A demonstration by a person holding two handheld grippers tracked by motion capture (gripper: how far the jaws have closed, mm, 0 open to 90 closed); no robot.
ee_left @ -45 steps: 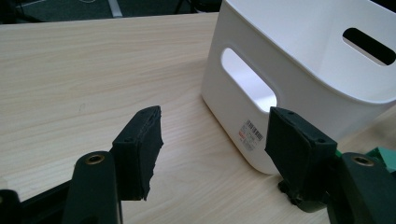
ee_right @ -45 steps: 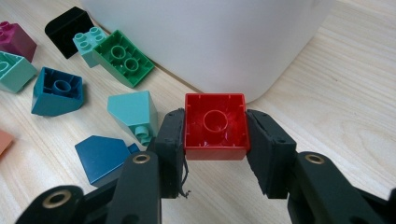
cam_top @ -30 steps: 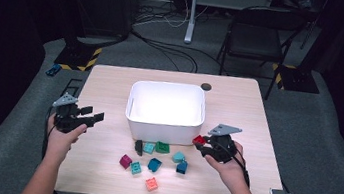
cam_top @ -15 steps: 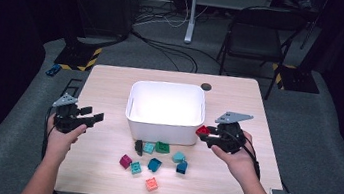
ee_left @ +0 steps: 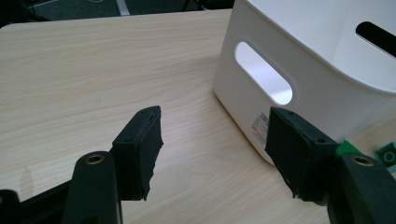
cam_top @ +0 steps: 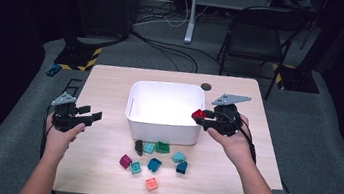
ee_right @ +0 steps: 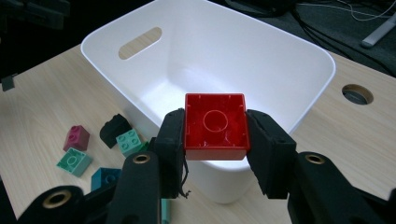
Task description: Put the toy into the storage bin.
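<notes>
Right gripper [ee_right: 215,135] jaws clamped on red brick [ee_right: 215,125] over white bin [ee_right: 299,44], left gripper [ee_left: 212,154] jaws wide

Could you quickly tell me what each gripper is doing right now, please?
Left gripper: open, holding nothing.
Right gripper: closed on the red brick, at the white bin's rim.

Bin [cam_top: 166,107] at table [cam_top: 111,84] centre; loose toy bricks [cam_top: 154,158] on the tabletop just before its near wall; cable hole [cam_top: 205,87] behind its right rear corner. Left gripper [cam_top: 88,114] left of bin, well apart; right gripper [cam_top: 200,117] over bin's right rim, toy brick [ee_right: 215,125] between its jaws.
</notes>
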